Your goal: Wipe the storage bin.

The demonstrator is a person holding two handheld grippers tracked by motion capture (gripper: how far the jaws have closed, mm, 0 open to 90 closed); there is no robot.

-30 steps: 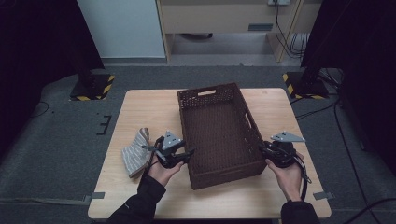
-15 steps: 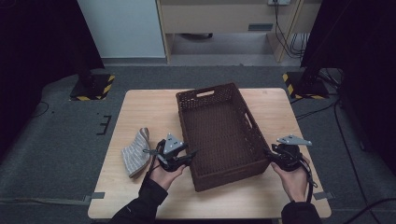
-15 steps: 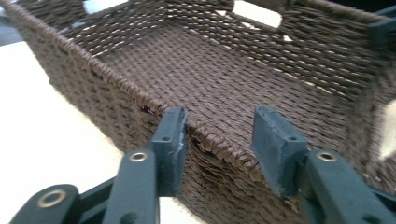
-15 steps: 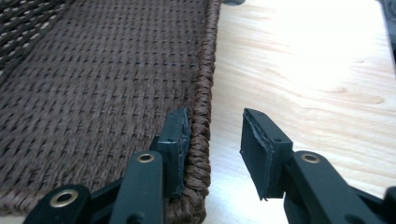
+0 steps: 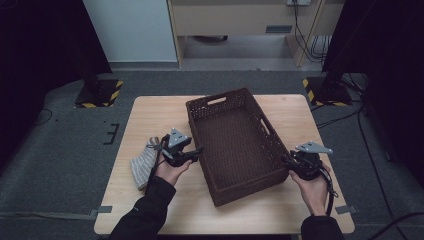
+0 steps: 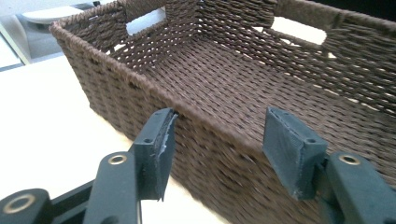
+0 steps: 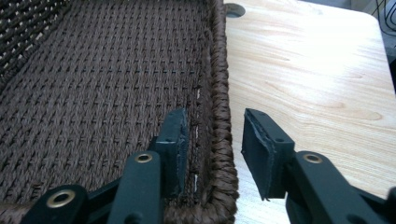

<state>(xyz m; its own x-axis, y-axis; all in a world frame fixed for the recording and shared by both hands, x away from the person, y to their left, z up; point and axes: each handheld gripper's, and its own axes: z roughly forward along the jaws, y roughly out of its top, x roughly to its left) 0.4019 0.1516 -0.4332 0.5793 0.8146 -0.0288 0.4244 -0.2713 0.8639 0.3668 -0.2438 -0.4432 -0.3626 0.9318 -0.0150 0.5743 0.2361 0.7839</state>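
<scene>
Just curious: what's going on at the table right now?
Left gripper just opened, off basket wall. Right gripper straddles rim, jaws opening. Folded cloth lies aside.

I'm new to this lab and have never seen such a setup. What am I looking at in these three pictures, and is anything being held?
A person sits at a light wooden table with a hand-held two-jaw tool in each hand. The high view looks down from above: left tool, right tool. The other two pictures come from cameras riding on each tool.

On the table stands an empty dark brown woven basket; a striped grey folded cloth lies left of it.

Both tools straddle the basket's long walls, one jaw inside, one outside. Both have just been opening; gaps show beside the pads, so nothing looks gripped.
</scene>
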